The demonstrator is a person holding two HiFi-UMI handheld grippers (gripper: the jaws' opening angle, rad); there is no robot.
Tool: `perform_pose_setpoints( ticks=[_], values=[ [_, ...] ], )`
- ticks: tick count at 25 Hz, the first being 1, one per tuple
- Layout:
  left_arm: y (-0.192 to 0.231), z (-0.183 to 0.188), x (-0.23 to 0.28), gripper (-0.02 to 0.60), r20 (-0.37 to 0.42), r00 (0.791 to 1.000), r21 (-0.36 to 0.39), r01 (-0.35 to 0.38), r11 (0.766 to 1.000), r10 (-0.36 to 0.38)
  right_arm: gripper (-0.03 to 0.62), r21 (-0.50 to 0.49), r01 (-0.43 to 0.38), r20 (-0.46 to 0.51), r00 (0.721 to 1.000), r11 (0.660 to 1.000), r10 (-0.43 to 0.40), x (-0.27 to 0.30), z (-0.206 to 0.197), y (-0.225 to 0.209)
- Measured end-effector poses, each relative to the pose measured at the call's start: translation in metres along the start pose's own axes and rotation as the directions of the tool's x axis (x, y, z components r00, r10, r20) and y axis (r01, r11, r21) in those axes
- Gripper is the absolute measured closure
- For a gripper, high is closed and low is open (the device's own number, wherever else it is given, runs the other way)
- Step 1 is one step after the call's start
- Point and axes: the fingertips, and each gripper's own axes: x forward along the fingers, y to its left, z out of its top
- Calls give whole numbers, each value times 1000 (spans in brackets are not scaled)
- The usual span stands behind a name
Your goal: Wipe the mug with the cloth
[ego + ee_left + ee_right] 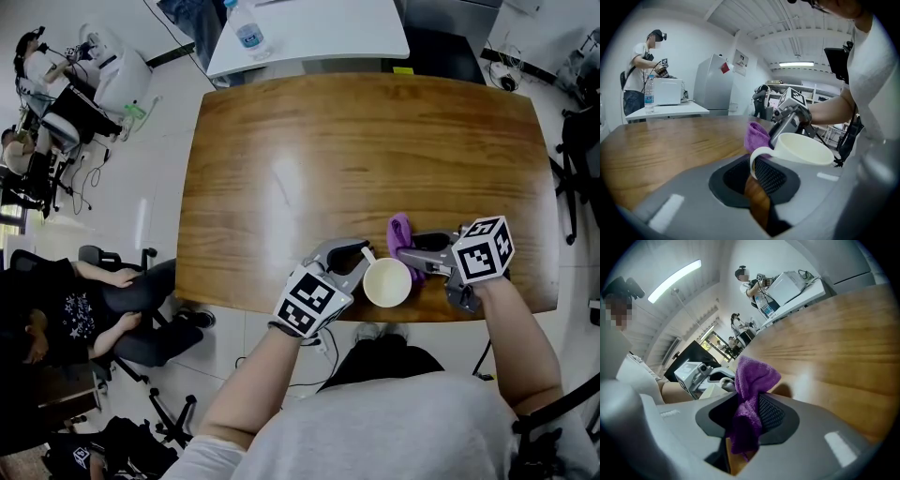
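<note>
At the counter's near edge, a white mug is being held by its handle, the left gripper's fingers clamped on it. A purple cloth, slightly farther in from that edge, is being pinched between the right gripper's fingers.

My mug was plain cream-white, inside and out. The cloth was solid purple, with no print. My left gripper and right gripper both had pale grey bodies, and their black pads showed a fine mesh pattern. Each carried a white cube with black square markers. The table was warm brown wood with darker grain streaks and a pale patch of glare. Beyond it stood a white table bearing a clear bottle with a bluish label. The floor was off-white. My shirt was light grey.
</note>
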Motion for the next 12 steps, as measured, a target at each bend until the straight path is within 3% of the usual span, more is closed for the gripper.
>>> perform_pose_setpoints(
  ticks=[8,12],
  values=[
    [0,0,2,561,-8,1000,-3,15,1000,-15,461,-16,33,-25,999,999,-34,-1,0,-6],
    [2,0,1,561,-9,1000,-3,12,1000,-12,461,-18,28,131,991,999,-26,-11,39,8]
  ],
)
